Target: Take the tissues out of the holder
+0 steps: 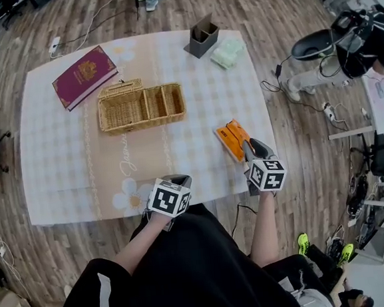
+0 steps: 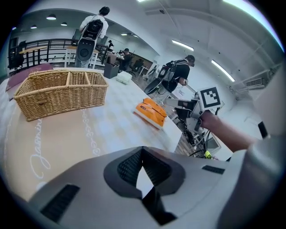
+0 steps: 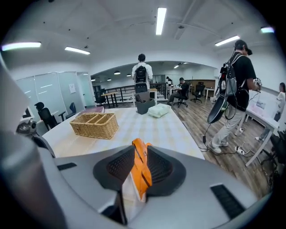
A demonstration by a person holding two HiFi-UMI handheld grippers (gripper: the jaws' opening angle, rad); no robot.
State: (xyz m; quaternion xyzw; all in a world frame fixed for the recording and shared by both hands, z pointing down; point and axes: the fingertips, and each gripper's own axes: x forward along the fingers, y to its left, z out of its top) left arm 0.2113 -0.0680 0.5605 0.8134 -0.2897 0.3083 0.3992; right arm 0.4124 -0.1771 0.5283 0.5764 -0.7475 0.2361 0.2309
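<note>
The dark grey holder (image 1: 203, 38) stands at the table's far edge, with a pale green tissue pack (image 1: 228, 53) lying just right of it. An orange tissue pack (image 1: 231, 138) lies flat near the table's right edge. My right gripper (image 1: 248, 148) hovers at its near end. In the right gripper view the orange pack (image 3: 142, 166) shows in the gap of my right gripper (image 3: 136, 169); the jaws stand apart and do not clamp it. My left gripper (image 1: 178, 182) rests at the front edge. In its own view my left gripper (image 2: 142, 154) is shut and holds nothing.
A wicker basket (image 1: 141, 107) with compartments sits mid-table, a maroon book (image 1: 83, 75) at the far left. A flowered tablecloth (image 1: 66, 167) covers the table. A person with a backpack (image 1: 343, 49) stands to the right, beside cables on the wooden floor.
</note>
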